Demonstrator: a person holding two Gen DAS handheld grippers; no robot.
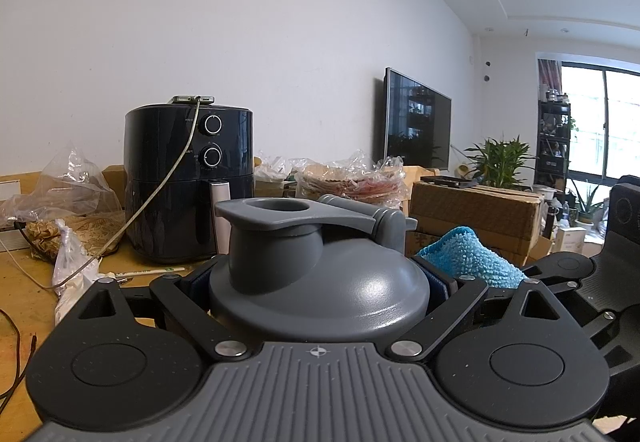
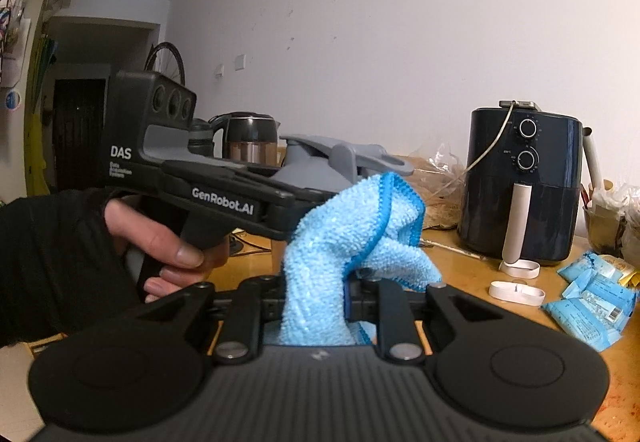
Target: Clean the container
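Note:
In the left wrist view my left gripper (image 1: 318, 282) is shut on a grey container (image 1: 320, 290) with a domed lid and a flip spout on top. Only its upper part shows between the pads. A light blue cloth (image 1: 472, 254) rises just behind the container's right side. In the right wrist view my right gripper (image 2: 316, 298) is shut on that blue cloth (image 2: 352, 238), which stands up bunched between the fingers. The cloth's top lies against the grey container (image 2: 320, 166), held by the left gripper (image 2: 224, 178) in a person's hand (image 2: 160, 238).
A black air fryer (image 1: 188, 182) with a cable draped over it stands on the wooden table (image 1: 24, 282) by the wall. Plastic bags (image 1: 68, 182), a cardboard box (image 1: 472, 210), a kettle (image 2: 250, 138), white rings (image 2: 516, 292) and blue packets (image 2: 592, 294) crowd the table.

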